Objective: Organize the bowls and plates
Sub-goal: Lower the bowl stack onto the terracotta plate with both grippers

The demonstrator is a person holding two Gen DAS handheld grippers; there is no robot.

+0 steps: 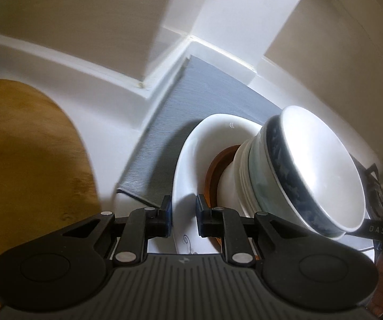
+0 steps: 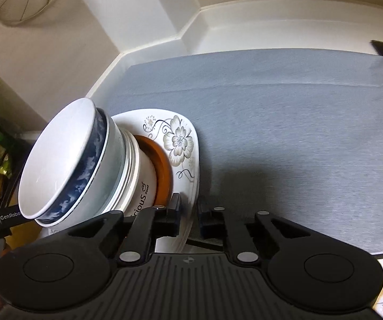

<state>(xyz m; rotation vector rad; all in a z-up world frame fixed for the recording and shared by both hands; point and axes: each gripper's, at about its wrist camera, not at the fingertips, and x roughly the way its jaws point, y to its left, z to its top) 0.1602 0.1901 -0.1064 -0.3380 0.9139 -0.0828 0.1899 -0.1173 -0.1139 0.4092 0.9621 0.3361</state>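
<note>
The white flowered plate [image 2: 183, 144] carries a stack of bowls [image 2: 84, 165]: a brown-orange dish [image 2: 162, 170] directly on it, white bowls above that, and a blue-patterned bowl [image 2: 66, 160] on top. The plate's rim sits between the pads of both tongs. The right tongs [image 2: 188, 217] pinch the near edge of the plate, with the bowl stack just up and left of their tips. The left tongs [image 1: 182, 217] pinch the plate's rim on the opposite side, with the stack just up and right of them. The plate lies over the near corner of a grey mat [image 2: 284, 133], which spreads ahead of and right of the right tongs on the white worktop [image 1: 127, 98]. A wooden board [image 1: 26, 154] lies left of the left tongs.
</note>
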